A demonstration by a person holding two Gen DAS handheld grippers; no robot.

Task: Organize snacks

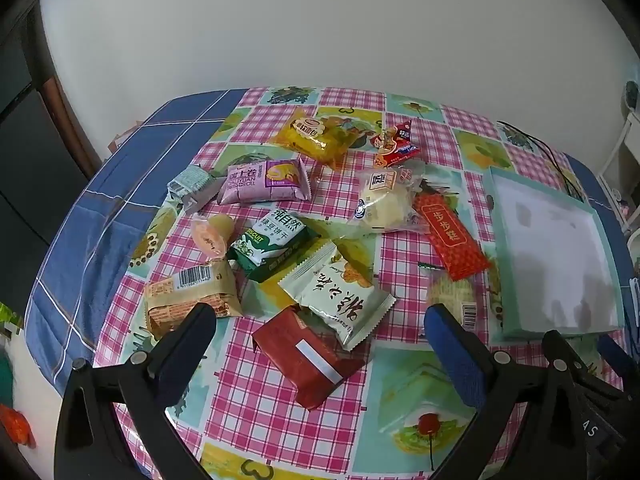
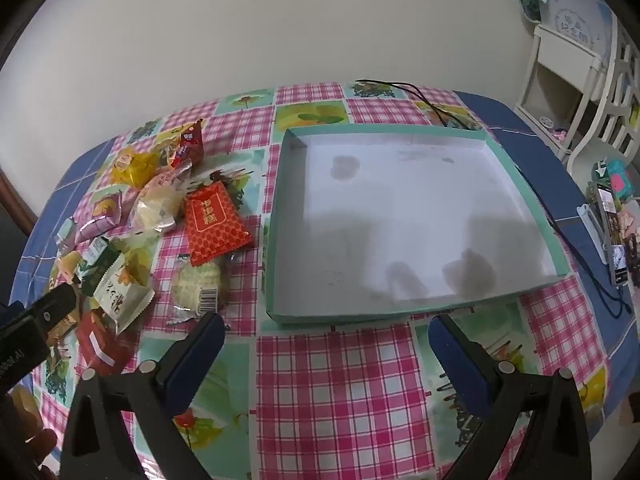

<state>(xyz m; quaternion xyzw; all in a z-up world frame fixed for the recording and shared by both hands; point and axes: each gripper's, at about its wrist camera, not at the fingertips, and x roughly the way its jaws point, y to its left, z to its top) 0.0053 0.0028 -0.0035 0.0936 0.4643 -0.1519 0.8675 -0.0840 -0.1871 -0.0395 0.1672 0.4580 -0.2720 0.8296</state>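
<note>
Several wrapped snacks lie scattered on the checked tablecloth (image 1: 256, 412): a dark red pack (image 1: 308, 356), a white pack with black characters (image 1: 340, 296), a green biscuit pack (image 1: 272, 244), a purple roll pack (image 1: 264, 182), a yellow pack (image 1: 316, 136) and a long red pack (image 1: 450, 236). My left gripper (image 1: 320, 328) hangs open above the dark red pack, nothing between its fingers. An empty shallow teal box (image 2: 276, 240) with a white floor sits to the right. My right gripper (image 2: 326, 334) is open over the cloth just in front of the box's near rim.
A black cable (image 2: 424, 100) runs behind and along the right side of the box. A white shelf (image 2: 560, 76) and clutter (image 2: 612, 216) stand off the table's right edge. A white wall is behind the table. The left gripper (image 2: 36, 320) shows at the right wrist view's left edge.
</note>
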